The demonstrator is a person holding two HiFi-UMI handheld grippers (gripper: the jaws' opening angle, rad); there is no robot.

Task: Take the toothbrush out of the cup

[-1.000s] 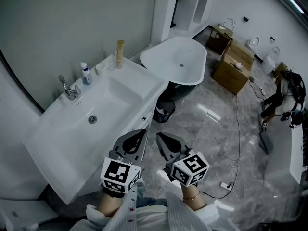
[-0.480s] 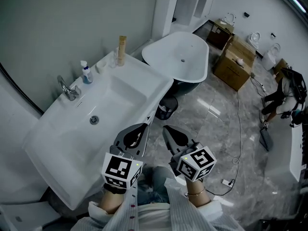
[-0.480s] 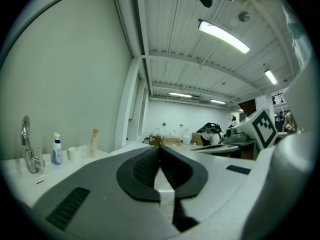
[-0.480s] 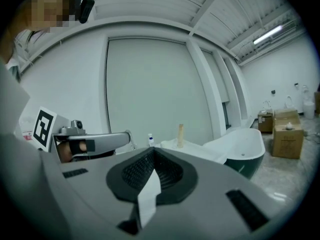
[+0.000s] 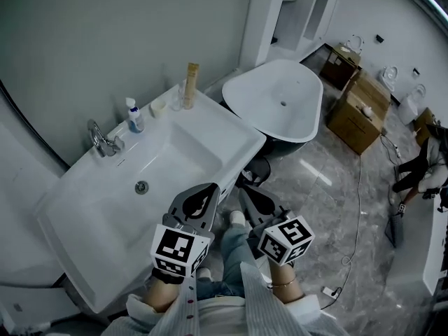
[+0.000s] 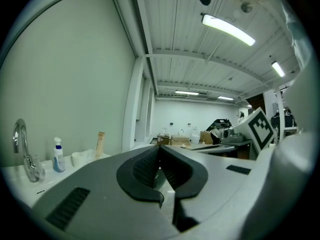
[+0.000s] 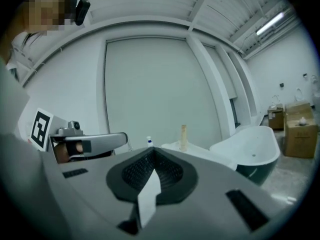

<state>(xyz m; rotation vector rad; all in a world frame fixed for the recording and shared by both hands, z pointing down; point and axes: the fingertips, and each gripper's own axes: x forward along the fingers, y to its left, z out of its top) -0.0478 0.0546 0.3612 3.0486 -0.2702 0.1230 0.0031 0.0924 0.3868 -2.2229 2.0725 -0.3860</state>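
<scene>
A washbasin [image 5: 91, 208] runs along the wall on the left. On its back ledge, from left to right, stand a tap [image 5: 102, 138], a spray bottle [image 5: 133, 115], a small low container [image 5: 158, 107] and a tall tube [image 5: 190, 85]. A bathtub [image 5: 280, 107] sits right of the basin's far end, with a bin [image 5: 259, 170] on the floor between them. Cardboard boxes [image 5: 358, 114] stand right of the tub. The left gripper [image 5: 211, 189] and right gripper [image 5: 243, 193] are side by side off the basin's front edge.
</scene>
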